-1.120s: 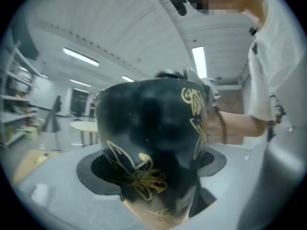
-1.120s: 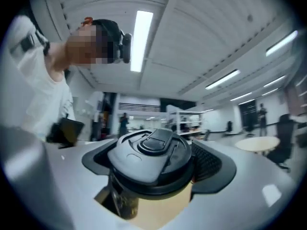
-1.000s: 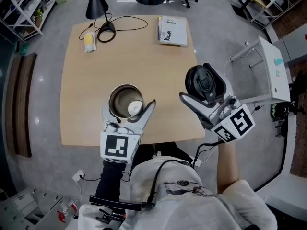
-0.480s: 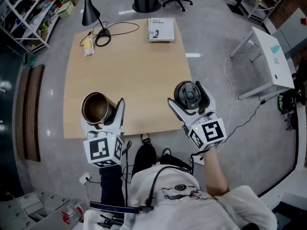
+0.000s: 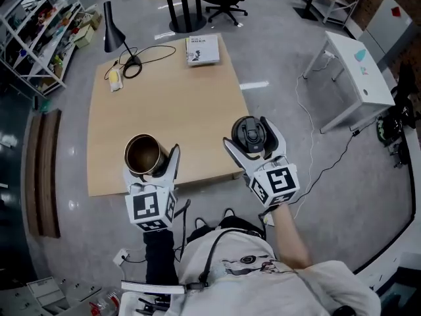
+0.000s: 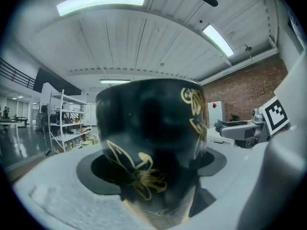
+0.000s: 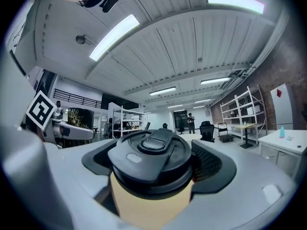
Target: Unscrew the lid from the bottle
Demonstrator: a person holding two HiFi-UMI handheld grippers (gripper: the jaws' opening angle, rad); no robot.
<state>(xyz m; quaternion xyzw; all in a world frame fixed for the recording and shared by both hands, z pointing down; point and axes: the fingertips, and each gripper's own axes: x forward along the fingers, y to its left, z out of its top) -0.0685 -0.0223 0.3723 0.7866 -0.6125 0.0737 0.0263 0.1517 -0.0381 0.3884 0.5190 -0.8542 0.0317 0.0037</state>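
Near table (image 5: 184,104) edge: bottle (image 5: 143,154), lid (image 5: 250,132) apart

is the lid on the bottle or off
Off. The lid is held in the right gripper, well apart from the bottle in the left gripper, and the bottle's mouth stands open.

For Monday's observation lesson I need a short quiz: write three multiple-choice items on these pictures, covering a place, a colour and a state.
1. Where is the lid? A on the book; B beside the lamp; C in the right claw.
2. The pattern on the bottle is: A gold; B red; C blue.
3. The bottle's mouth is: A capped; B open; C corked.
Answers: 1 C, that claw grips it. 2 A, gold flowers on black. 3 B, the head view looks down into it, held in the left claw.
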